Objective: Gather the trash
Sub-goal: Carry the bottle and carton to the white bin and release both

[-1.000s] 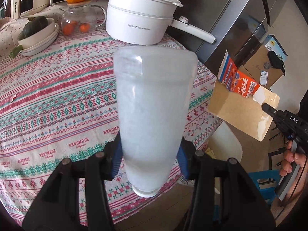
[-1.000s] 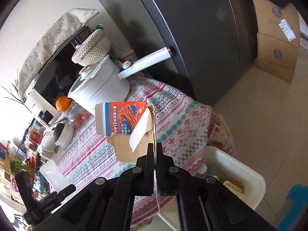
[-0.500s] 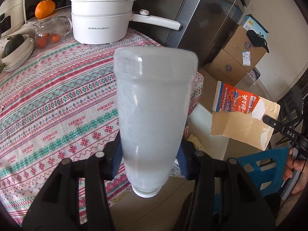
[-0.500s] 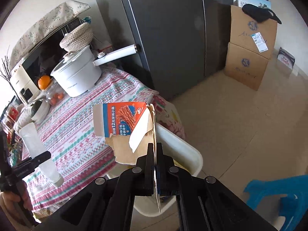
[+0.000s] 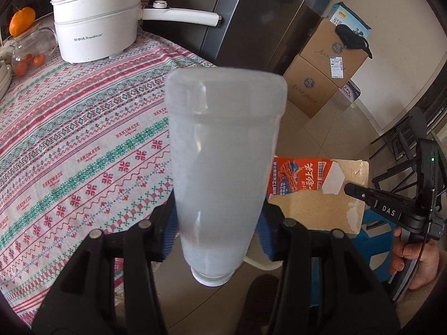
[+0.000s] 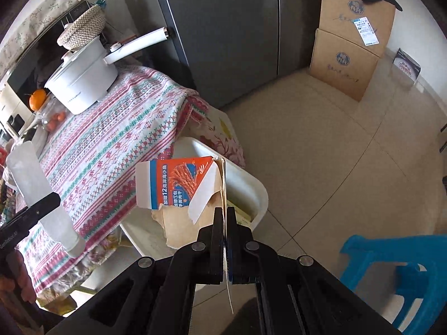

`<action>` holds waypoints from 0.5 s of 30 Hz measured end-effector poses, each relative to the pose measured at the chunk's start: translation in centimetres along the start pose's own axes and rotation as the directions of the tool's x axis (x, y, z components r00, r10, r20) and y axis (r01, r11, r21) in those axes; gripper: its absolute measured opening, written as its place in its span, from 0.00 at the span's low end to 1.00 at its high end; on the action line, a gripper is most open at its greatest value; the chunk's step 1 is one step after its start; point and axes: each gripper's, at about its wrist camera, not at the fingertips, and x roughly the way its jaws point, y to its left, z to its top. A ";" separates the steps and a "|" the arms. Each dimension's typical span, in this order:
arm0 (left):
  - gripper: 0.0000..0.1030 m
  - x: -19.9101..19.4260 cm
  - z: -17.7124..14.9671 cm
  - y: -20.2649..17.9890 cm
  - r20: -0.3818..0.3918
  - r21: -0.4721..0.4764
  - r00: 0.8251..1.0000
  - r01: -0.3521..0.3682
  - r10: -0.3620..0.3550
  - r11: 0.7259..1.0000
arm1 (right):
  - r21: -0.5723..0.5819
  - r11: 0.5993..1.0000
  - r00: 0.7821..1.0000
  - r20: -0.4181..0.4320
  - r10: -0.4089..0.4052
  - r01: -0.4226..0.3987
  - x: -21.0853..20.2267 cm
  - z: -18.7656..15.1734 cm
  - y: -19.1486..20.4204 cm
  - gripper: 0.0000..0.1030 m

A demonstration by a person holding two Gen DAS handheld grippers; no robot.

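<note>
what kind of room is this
Most likely a home kitchen or dining corner: a large dark fridge, a white electric pot on a table with a patterned cloth, and a white trash bin on the tiled floor.

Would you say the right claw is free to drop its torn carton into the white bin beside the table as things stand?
Probably yes: the right claw holds the torn carton directly above the open white bin, with nothing visible between them. The frosted bottle is off to the side.
</note>
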 end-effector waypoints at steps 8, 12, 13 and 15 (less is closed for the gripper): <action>0.49 1.9 -0.2 -2.0 -0.015 0.046 1.000 0.021 -0.020 0.999 | -0.008 1.000 0.995 -0.100 -0.011 0.010 2.8 0.2 -0.2 0.02; 0.49 2.8 -0.3 -3.0 -0.019 0.062 0.999 0.036 -0.034 0.997 | -0.015 0.999 0.993 -0.111 0.026 -0.028 3.7 0.6 0.5 0.06; 0.49 3.0 -0.3 -3.2 -0.021 0.067 0.999 0.037 -0.035 0.997 | -0.012 0.998 0.992 -0.113 0.060 -0.062 3.8 0.8 0.7 0.07; 0.49 3.5 -0.4 -3.8 -0.026 0.077 0.999 0.037 -0.035 0.996 | 0.013 0.992 0.985 -0.122 0.122 -0.122 3.8 1.2 0.8 0.29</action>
